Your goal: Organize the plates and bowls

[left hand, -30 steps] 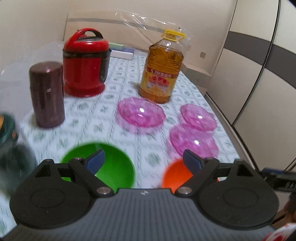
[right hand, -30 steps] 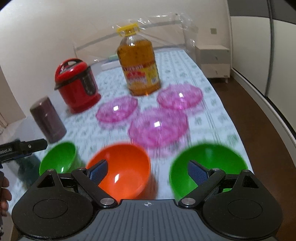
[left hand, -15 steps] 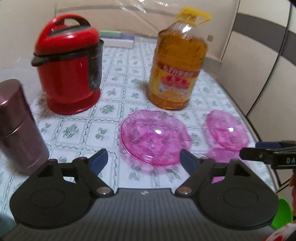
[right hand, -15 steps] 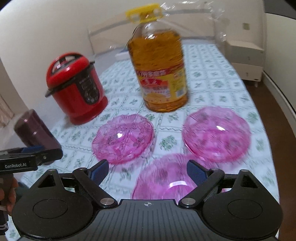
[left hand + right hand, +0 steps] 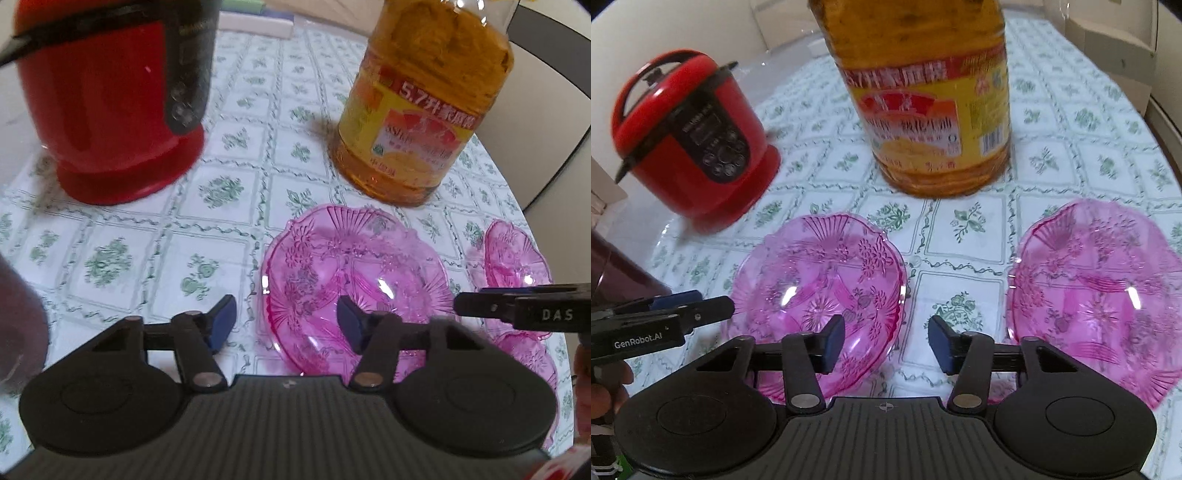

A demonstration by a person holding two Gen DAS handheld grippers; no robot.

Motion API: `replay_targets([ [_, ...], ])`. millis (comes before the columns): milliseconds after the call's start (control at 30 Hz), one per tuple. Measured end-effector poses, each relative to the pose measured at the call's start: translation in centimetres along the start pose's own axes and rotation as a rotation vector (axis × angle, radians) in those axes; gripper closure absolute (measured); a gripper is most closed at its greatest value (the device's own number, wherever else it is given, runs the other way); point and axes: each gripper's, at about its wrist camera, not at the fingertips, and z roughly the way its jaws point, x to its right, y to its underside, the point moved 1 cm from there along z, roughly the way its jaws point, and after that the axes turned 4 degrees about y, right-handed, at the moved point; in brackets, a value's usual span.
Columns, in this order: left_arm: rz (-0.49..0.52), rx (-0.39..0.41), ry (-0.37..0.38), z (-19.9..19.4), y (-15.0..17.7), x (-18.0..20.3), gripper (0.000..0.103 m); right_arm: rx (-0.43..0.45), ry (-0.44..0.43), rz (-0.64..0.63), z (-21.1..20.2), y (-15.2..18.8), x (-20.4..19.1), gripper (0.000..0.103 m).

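Both grippers have swept past the coloured bowls to the pink plates, jaws just closing halfway. Left wrist view: left gripper (image 5: 282, 319), tilted down, straddles the translucent pink ribbed plate's (image 5: 354, 273) left rim without pressing it. Right wrist view: right gripper (image 5: 886, 339) angles down astride that plate's right rim, gripping nothing; a second pink plate (image 5: 1100, 291) lies beside it.

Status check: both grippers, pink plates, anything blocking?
Left gripper and right gripper open, jaws just closing, nothing gripped. Both straddle left pink plate rim. Oil bottle behind, clear.

Both hand-held grippers point down. The left hand-held gripper (image 5: 282, 318) and right hand-held gripper (image 5: 886, 338) have just been closing. Nothing is pinched yet.
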Motion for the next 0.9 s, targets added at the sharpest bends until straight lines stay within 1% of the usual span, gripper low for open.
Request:
replay_targets([
  [33, 0.003, -0.002, 0.014, 0.5, -0.1, -0.1, 0.054, -0.010, -0.005, 0.006, 0.6, -0.2, 0.2, 0.059],
  [67, 0.012, -0.006, 0.021, 1.0, -0.2, -0.1, 0.058, -0.018, -0.009, 0.013, 1.1, -0.3, 0.3, 0.060],
  [100, 0.018, -0.008, 0.017, 1.4, -0.2, -0.1, 0.065, -0.023, -0.010, 0.021, 1.5, -0.4, 0.3, 0.063],
  [167, 0.021, -0.011, 0.014, 1.9, -0.3, -0.2, 0.071, -0.029, -0.003, 0.024, 2.4, -0.6, 0.4, 0.069],
  [233, 0.029, -0.008, 0.004, 2.1, -0.3, -0.3, 0.074, -0.035, 0.001, 0.027, 2.9, -0.6, 0.3, 0.077],
  [300, 0.040, -0.015, -0.013, 2.3, -0.3, -0.4, 0.084, -0.043, 0.003, 0.030, 3.4, -0.6, 0.2, 0.082],
  [333, 0.040, -0.019, -0.019, 2.3, -0.2, -0.5, 0.086, -0.044, 0.010, 0.029, 3.5, -0.6, 0.2, 0.086],
  [367, 0.036, -0.022, -0.019, 2.3, -0.2, -0.6, 0.089, -0.045, 0.020, 0.028, 3.6, -0.5, 0.2, 0.088],
  [400, 0.036, -0.025, -0.019, 2.3, -0.2, -0.7, 0.091, -0.046, 0.033, 0.028, 3.7, -0.5, 0.3, 0.094],
  [533, 0.053, -0.029, -0.026, 1.9, -0.2, -0.5, 0.092, -0.047, 0.026, 0.050, 3.4, -0.5, 0.6, 0.095],
  [667, 0.057, -0.019, -0.019, 0.3, -0.4, 0.3, 0.092, -0.041, 0.017, 0.055, 2.1, -0.3, 0.6, 0.095],
  [800, 0.069, -0.010, 0.009, -2.1, -0.5, 1.9, 0.092, -0.026, 0.009, 0.071, -0.9, 0.2, 0.8, 0.095],
  [900, 0.076, -0.005, 0.038, -3.8, -0.2, 3.9, 0.092, -0.010, 0.023, 0.071, -4.0, 0.9, 1.1, 0.095],
])
